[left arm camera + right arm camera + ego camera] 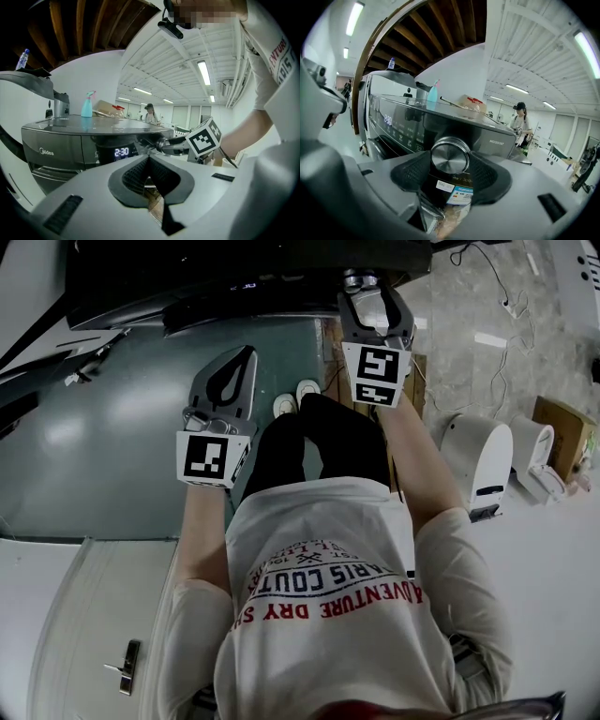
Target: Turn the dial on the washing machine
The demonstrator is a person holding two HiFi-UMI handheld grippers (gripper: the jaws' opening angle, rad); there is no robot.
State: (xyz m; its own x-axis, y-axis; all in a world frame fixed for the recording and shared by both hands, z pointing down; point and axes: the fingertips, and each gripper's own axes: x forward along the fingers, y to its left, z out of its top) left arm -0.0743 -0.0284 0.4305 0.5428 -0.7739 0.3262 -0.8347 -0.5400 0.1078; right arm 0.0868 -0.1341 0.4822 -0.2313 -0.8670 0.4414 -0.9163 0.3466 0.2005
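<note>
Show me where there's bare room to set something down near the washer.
Bare: the front strip of the washer top, ahead of the spray bottle; the floor left of the left gripper. Crowded: a bag beside the bottle; white units and a box right of the person; the right gripper's jaws grip the dial.

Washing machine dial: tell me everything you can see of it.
The dial is a round knob, metal by its look, with a brushed flat face and a shiny rim. It stands out from the dark front panel of the washing machine, above stickers. The right hand-held gripper clasps it, one pad against each side of its rim.
</note>
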